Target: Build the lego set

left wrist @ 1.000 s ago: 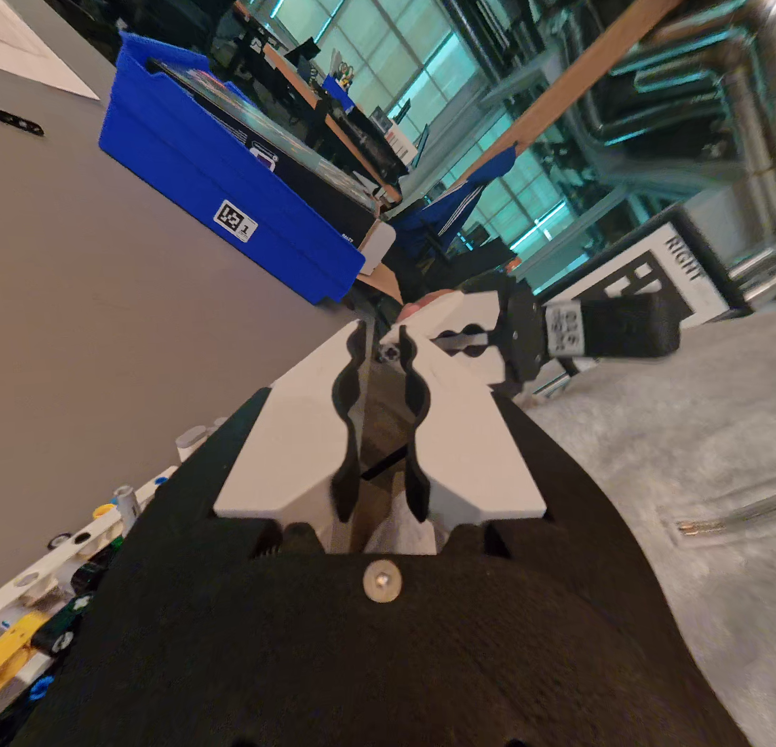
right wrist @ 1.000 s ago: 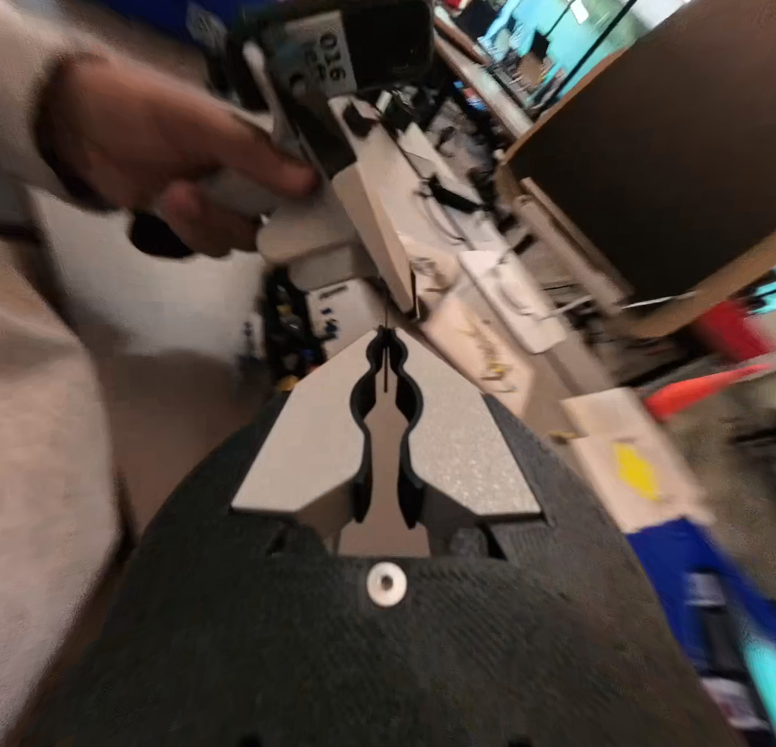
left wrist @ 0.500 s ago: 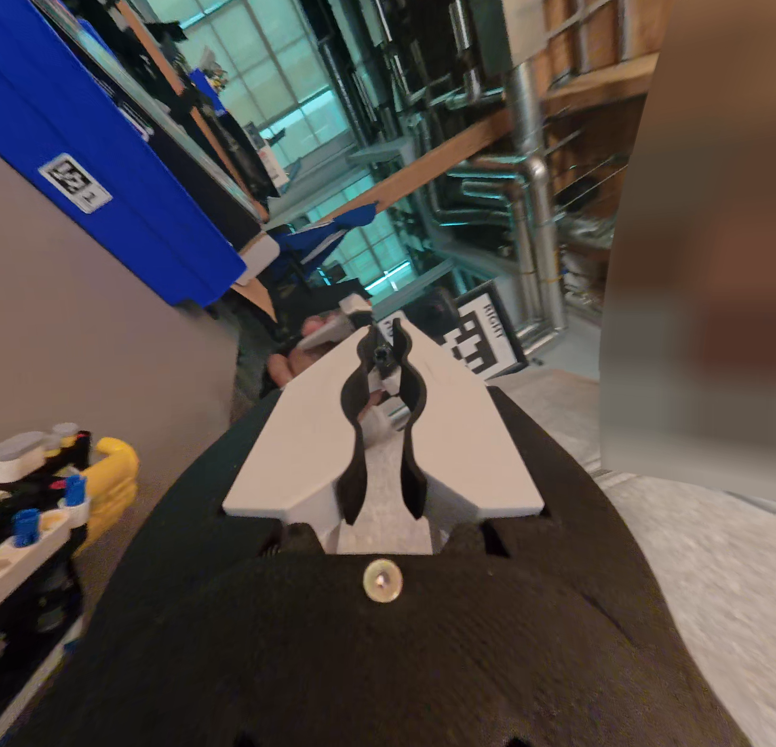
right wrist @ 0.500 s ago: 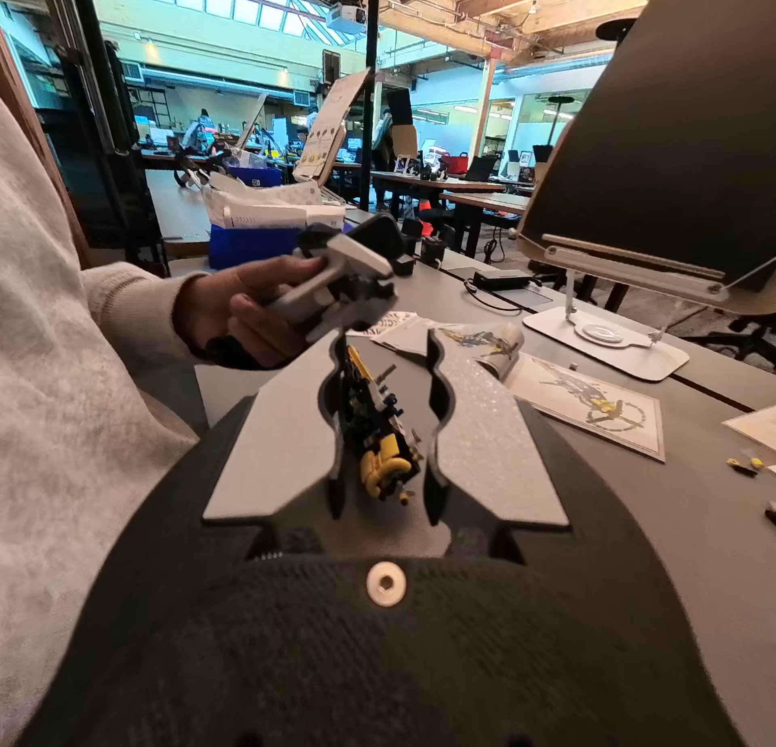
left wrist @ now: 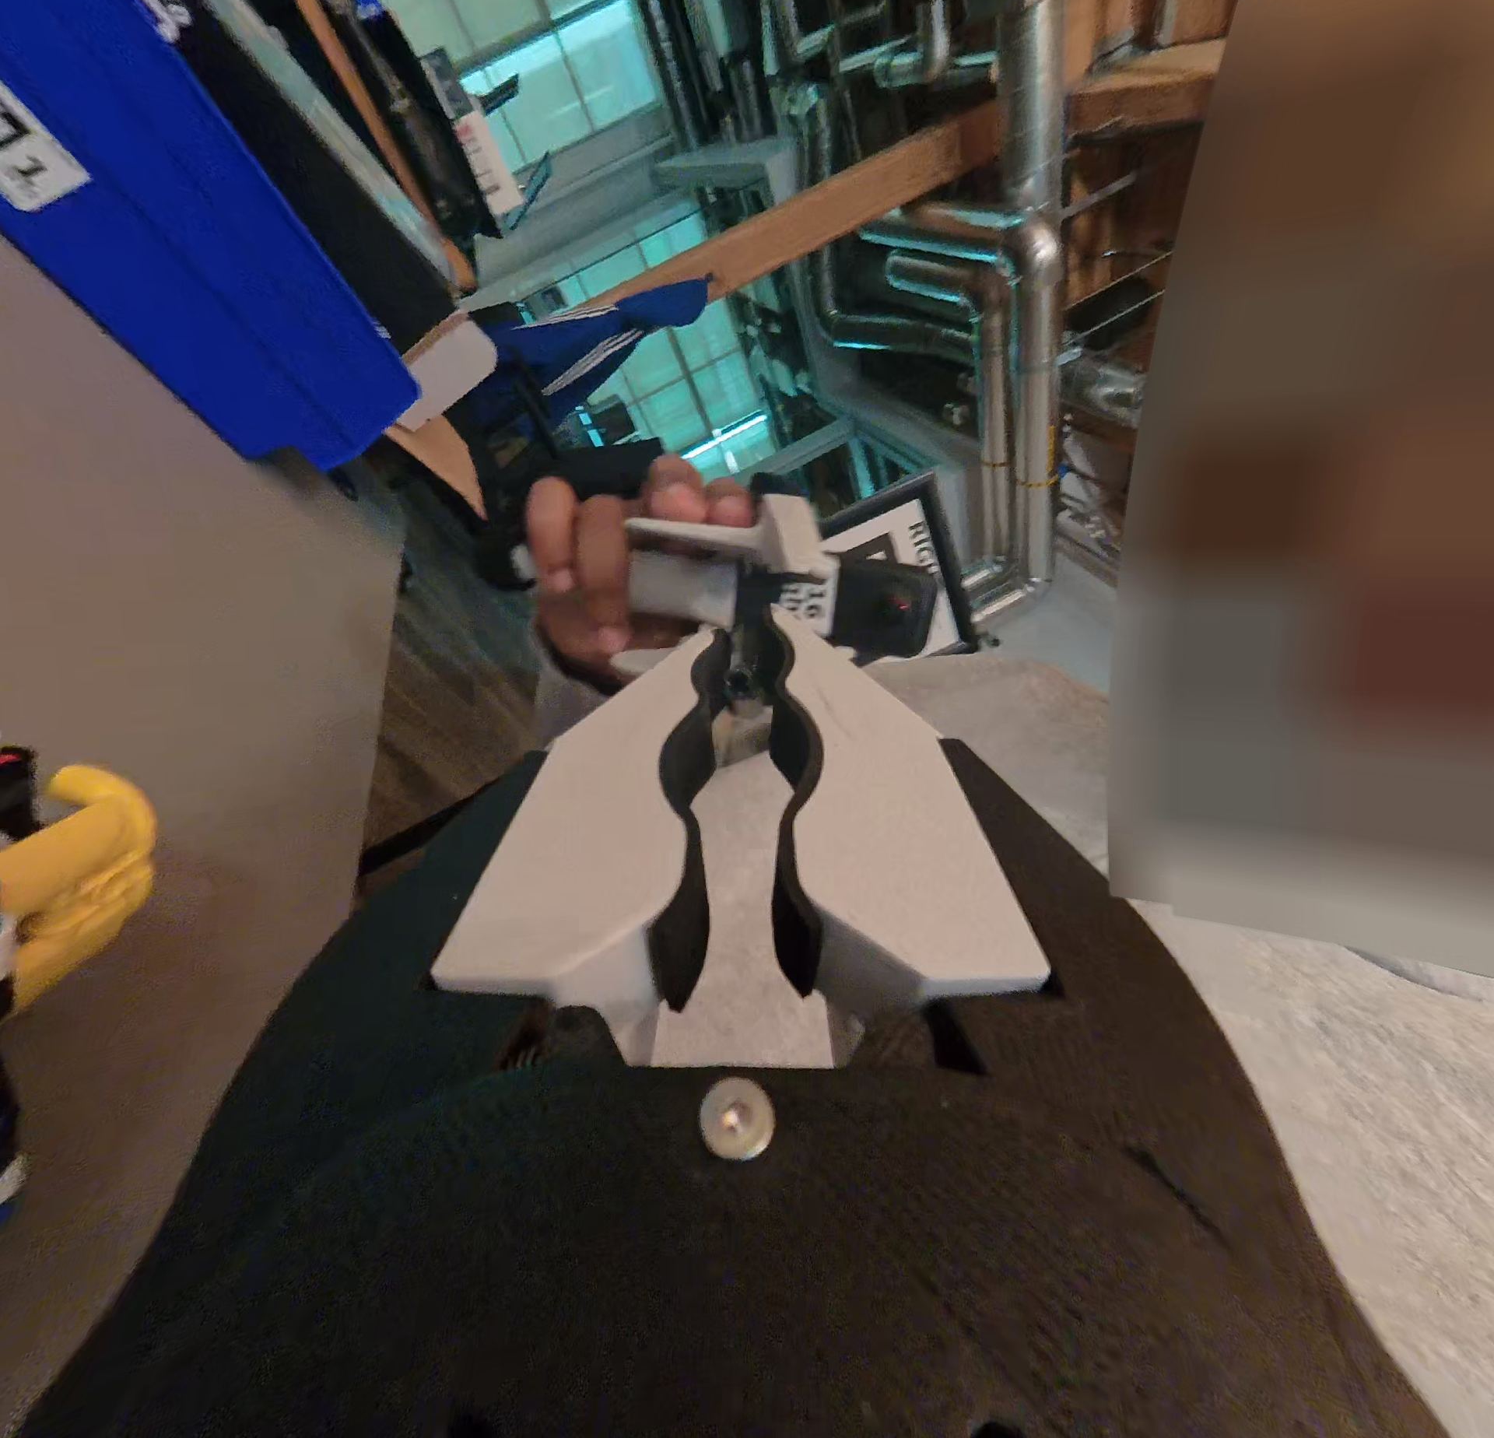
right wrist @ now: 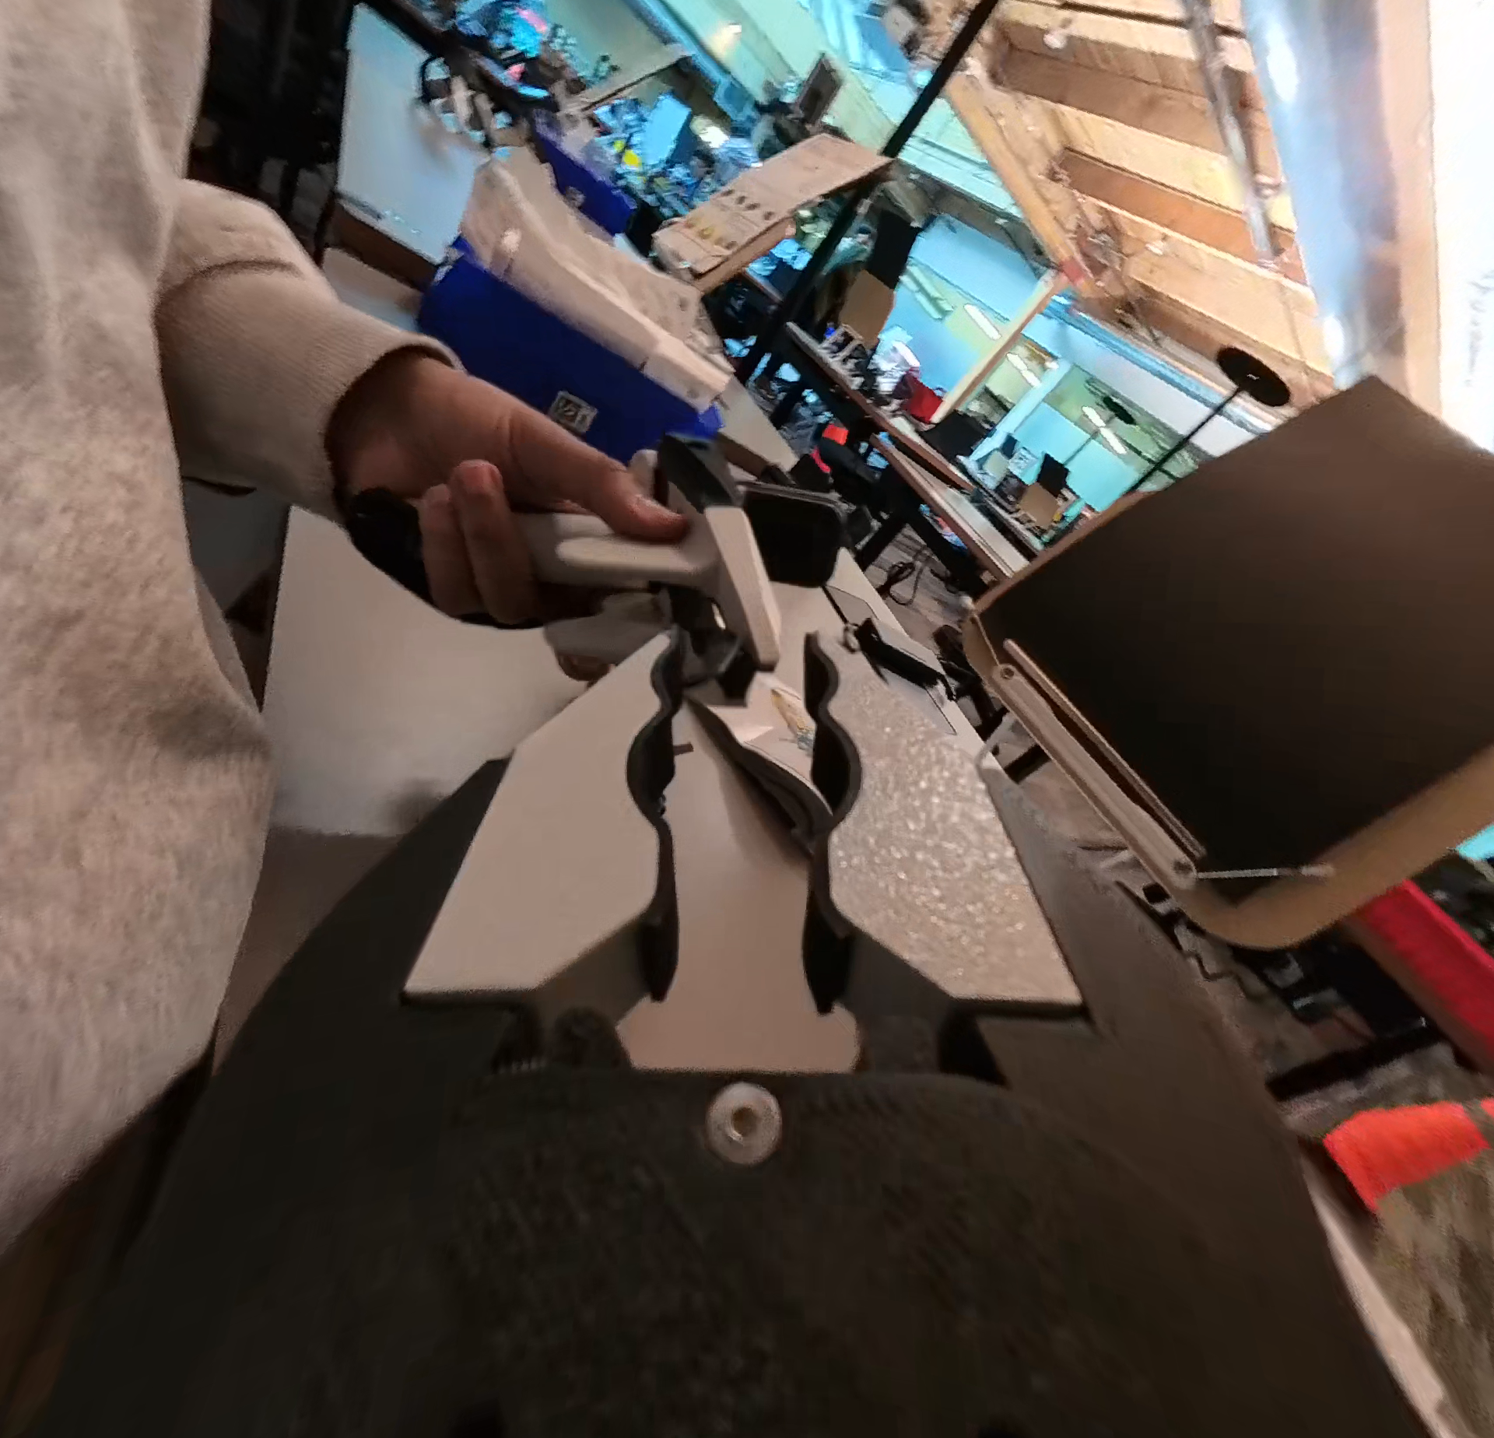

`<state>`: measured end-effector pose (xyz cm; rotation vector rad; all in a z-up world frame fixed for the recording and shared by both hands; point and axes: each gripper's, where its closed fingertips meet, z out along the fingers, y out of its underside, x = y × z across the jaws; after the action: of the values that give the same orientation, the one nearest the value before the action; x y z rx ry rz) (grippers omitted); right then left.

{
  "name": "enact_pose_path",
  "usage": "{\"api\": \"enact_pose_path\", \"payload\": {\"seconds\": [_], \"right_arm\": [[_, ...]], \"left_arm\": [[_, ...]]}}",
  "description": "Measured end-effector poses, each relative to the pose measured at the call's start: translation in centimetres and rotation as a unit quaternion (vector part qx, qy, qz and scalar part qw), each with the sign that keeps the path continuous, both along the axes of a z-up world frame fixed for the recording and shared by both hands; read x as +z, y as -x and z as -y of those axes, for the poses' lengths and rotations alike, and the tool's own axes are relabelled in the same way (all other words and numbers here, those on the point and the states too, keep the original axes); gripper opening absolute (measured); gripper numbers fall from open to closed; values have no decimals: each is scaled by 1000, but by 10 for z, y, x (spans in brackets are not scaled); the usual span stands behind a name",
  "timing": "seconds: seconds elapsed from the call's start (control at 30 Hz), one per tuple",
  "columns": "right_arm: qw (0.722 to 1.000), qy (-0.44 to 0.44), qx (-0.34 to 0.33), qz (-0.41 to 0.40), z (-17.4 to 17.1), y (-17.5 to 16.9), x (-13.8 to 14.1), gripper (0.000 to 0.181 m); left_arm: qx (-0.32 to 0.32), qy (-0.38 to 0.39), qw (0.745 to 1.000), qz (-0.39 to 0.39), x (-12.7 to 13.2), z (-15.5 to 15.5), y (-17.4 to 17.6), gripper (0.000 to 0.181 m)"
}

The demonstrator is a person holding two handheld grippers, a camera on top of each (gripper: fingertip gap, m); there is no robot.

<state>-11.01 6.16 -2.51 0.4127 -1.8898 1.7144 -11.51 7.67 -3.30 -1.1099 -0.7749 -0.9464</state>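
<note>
My left gripper [left wrist: 744,647] is shut on a small black lego piece [left wrist: 740,678] pinched at its tips, held up off the table. My right gripper [right wrist: 740,655] is open and empty. The two grippers face each other tip to tip. A hand holds the right gripper [left wrist: 728,574] just beyond my left tips. In the right wrist view the left gripper [right wrist: 728,591] reaches into the gap between my right fingers. A yellow part of the lego model [left wrist: 81,857] shows at the left edge, on the grey table [left wrist: 162,631].
A blue bin [left wrist: 162,227] stands on the table at the far left and also shows in the right wrist view [right wrist: 533,364]. A brown board on a stand [right wrist: 1253,671] is at the right. An instruction booklet [right wrist: 784,724] lies beyond the fingers. A grey sleeve [right wrist: 105,510] fills the left.
My right gripper went from shut to open and has tilted. My left gripper closed on the small black piece and swung up away from the model. The grippers stay tip to tip.
</note>
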Motion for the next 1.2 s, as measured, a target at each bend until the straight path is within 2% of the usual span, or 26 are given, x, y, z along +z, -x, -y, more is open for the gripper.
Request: {"api": "enact_pose_path", "payload": {"seconds": [0.03,0.13,0.3,0.43,0.5,0.63,0.7,0.77,0.83,0.9,1.03,1.1,1.2], "right_arm": [[1000,-18,13,-9,0,-3,-1,26],[996,-74,36,-44,0,-8,-10,12],[990,-106,43,-82,-1,-10,-13,10],[996,-76,37,-16,-2,-6,-8,9],[998,-53,23,14,-4,-1,-6,8],[997,-22,-12,74,-19,9,-4,8],[991,-25,-51,118,-29,21,-10,8],[979,-42,-98,175,-39,32,-25,9],[964,-62,-136,220,-46,37,-42,8],[953,-83,-169,237,-48,36,-60,8],[935,-167,-226,214,-40,28,-101,8],[924,-209,-245,206,-33,26,-115,9],[915,-227,-249,222,-26,30,-114,9]], "left_arm": [[3,14,1000,-6,-4,0,0,6],[-3,13,1000,-2,-5,-2,-2,5],[-9,9,1000,8,-9,-4,-2,4],[6,9,1000,3,-7,-4,1,4],[32,27,999,-10,-10,-2,7,23],[78,59,994,-42,-14,9,15,39],[113,113,983,-86,-23,13,20,49],[141,202,957,-152,-39,16,23,60],[162,292,914,-230,-54,19,27,69],[161,390,855,-303,-73,22,31,77],[93,527,741,-407,-107,26,36,91],[34,553,714,-429,-120,26,34,99],[-39,575,696,-427,-139,27,33,102]]}}
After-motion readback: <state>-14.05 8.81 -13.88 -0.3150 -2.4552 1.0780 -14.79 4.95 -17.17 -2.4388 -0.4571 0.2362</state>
